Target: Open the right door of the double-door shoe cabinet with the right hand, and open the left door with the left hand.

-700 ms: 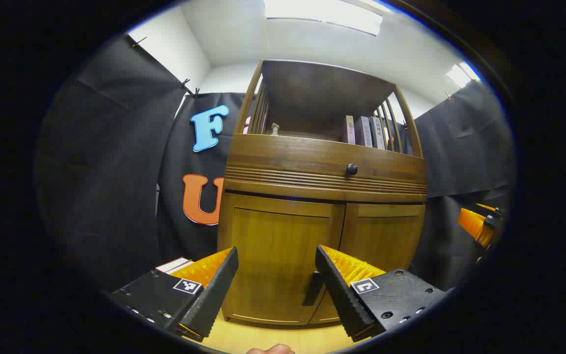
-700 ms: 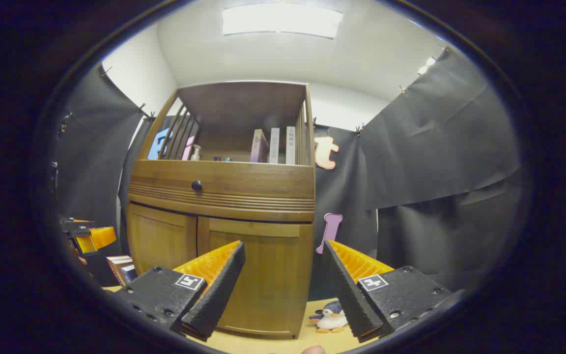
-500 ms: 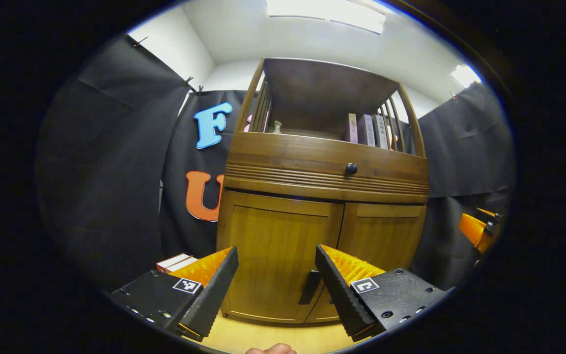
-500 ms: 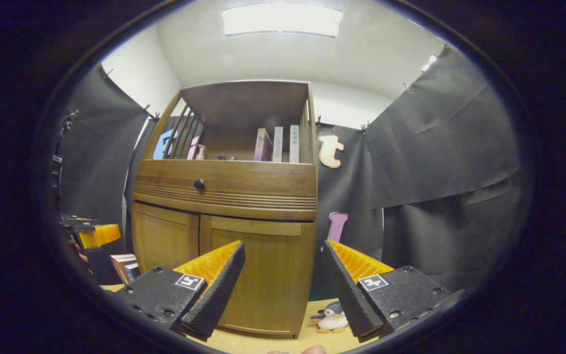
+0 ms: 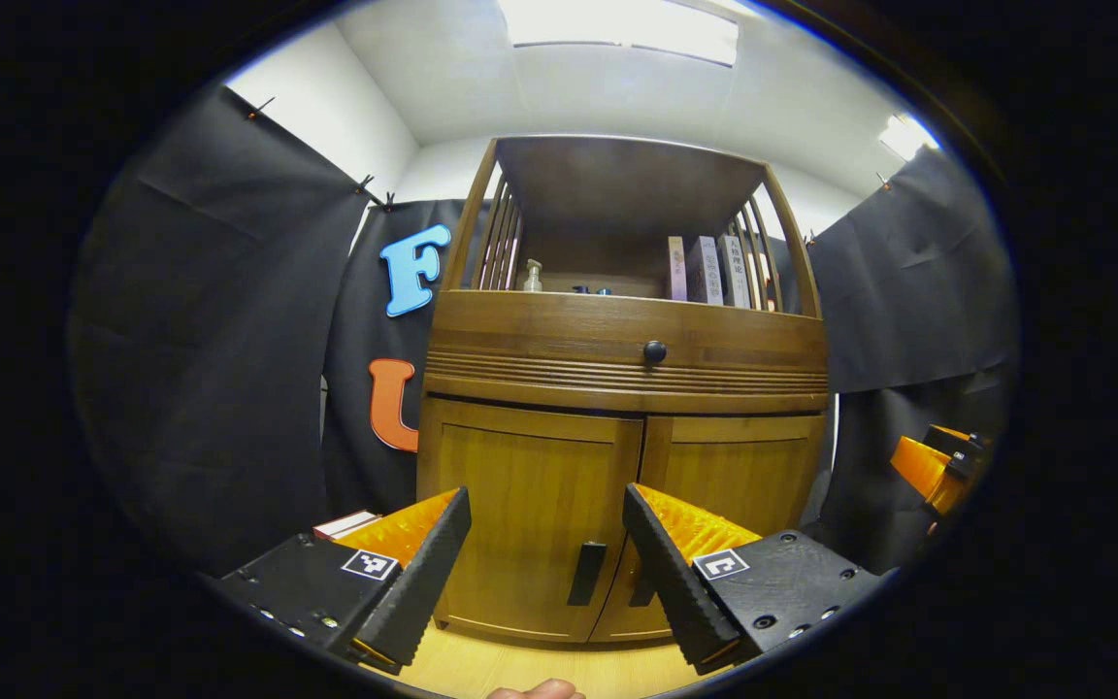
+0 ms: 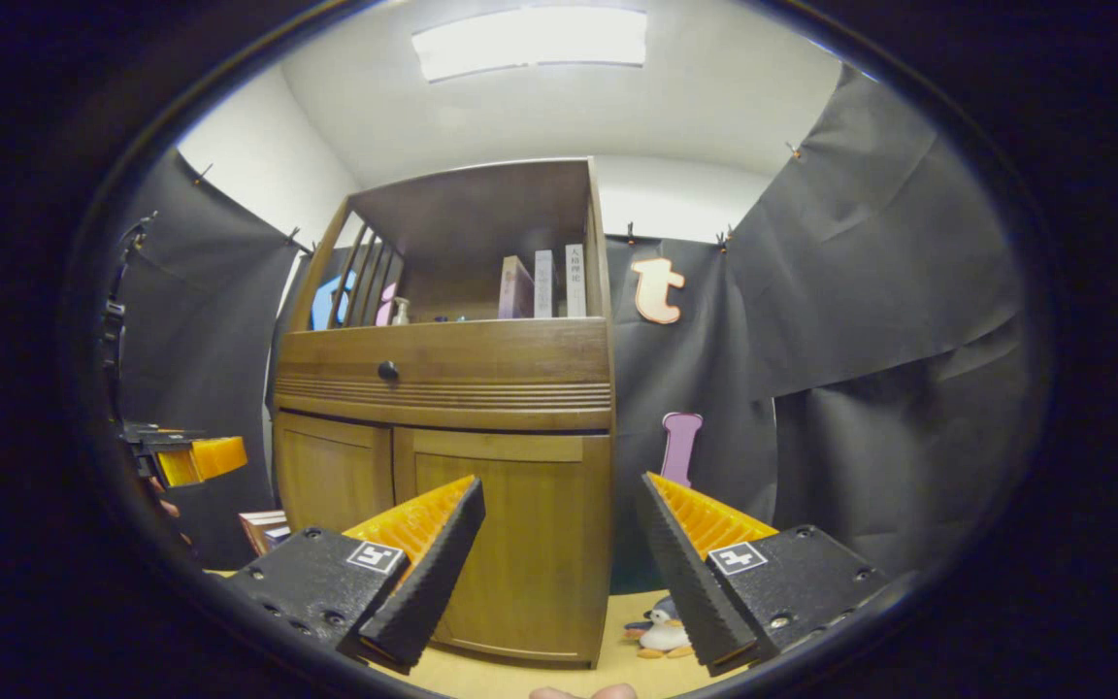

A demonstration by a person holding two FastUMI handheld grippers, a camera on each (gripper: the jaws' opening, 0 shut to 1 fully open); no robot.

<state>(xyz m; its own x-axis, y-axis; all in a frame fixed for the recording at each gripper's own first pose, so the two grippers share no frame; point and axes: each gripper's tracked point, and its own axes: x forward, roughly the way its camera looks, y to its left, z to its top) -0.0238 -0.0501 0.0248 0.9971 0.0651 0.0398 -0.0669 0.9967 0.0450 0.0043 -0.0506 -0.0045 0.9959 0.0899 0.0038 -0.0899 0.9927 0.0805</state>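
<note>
Doors of the shoe cabinet [image 5: 617, 388] are both sitting closed, so nothing is opened yet, and the left claw [image 5: 546, 553] and right claw [image 6: 559, 553] are hanging released, short of the handles [image 5: 586, 574].

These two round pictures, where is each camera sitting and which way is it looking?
Left gripper view: rides the left gripper, facing the cabinet's closed doors; its open fingers and a fingertip show.
Right gripper view: rides the right gripper, facing the cabinet's right corner and a toy penguin; open fingers show.
Shared: the cabinet, its books; each glimpses the other gripper.
</note>
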